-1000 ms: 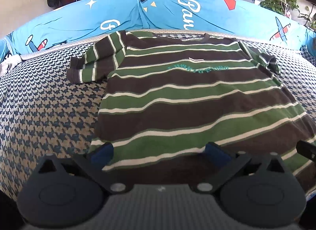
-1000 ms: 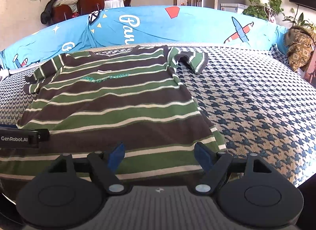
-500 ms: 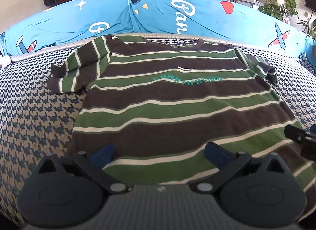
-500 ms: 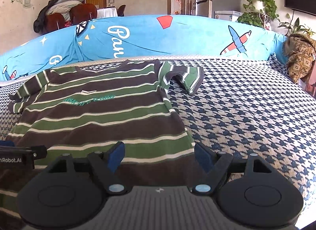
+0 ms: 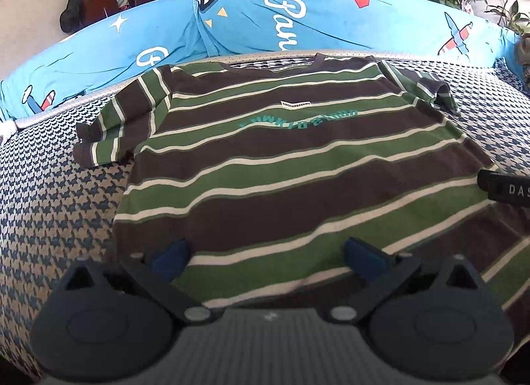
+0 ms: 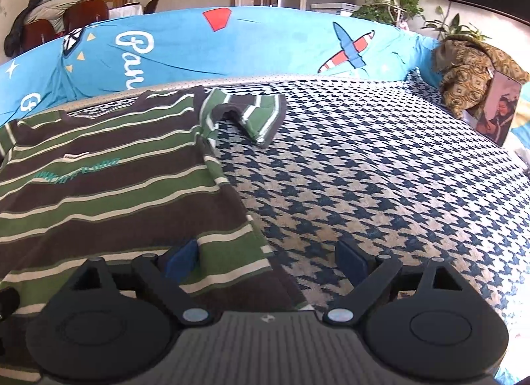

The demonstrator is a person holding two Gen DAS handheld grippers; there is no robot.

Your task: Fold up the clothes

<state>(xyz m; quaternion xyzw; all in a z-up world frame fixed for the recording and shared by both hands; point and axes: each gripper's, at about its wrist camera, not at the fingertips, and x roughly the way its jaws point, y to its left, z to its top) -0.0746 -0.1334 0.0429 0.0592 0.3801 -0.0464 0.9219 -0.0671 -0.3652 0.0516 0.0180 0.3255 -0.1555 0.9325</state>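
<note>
A knit T-shirt [image 5: 298, 166] in broad brown and green bands with thin cream stripes lies spread flat, front up, on a houndstooth-patterned cover [image 5: 56, 206] of navy and beige that looks coarsely woven; its collar points away from the cameras toward a smooth bright blue sheet [image 5: 251, 21] printed with white script, stars and aeroplanes. A small white label and curved teal lettering sit across the chest. One short sleeve [image 5: 112, 126] lies out flat on the left side, slightly rumpled; the other sleeve [image 6: 251, 113] is bunched and folded over on itself beside the shoulder. At the far right of the cover rests a crumpled brown-and-gold patterned cushion [image 6: 473, 70]. The left tool [image 5: 268, 252] hovers low over the hem area with its dark blue pads spread wide apart, gripping nothing. The right tool [image 6: 265, 259] is likewise spread wide, straddling the shirt's right side edge near the hem: one pad [image 6: 182, 257] is above the striped fabric, the other above the bare cover. Whether either tool touches the cloth cannot be told.
</note>
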